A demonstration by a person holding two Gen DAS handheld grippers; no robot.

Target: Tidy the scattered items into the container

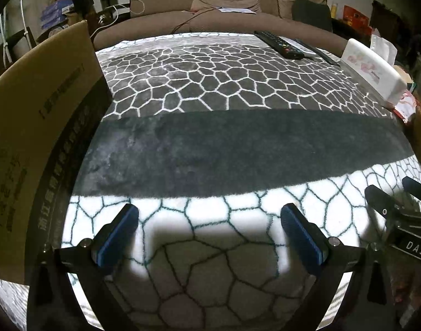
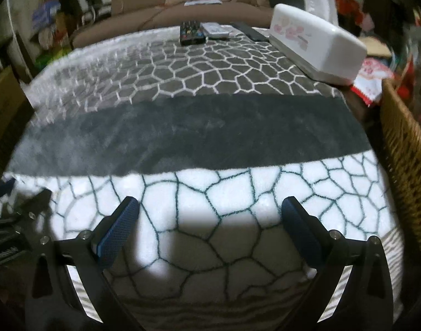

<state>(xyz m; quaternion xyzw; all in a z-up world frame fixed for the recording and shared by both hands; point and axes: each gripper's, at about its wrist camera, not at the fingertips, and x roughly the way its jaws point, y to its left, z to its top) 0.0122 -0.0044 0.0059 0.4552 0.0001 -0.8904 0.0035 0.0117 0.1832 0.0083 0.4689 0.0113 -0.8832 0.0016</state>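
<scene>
Your basket stands at the counter's right edge, a carton at the left. Both claws, left and right, gape wide and empty over the cobble-patterned cover. Remotes and a tissue box lie far back before a sofa. "DAS" reads on the right claw.

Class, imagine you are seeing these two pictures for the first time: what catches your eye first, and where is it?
The cracked-stone patterned blanket fills both views, with a dark band across its middle. A white tissue box sits at the far right, remotes lie at the far edge, and both grippers' blue-padded fingers stand open in front.
</scene>
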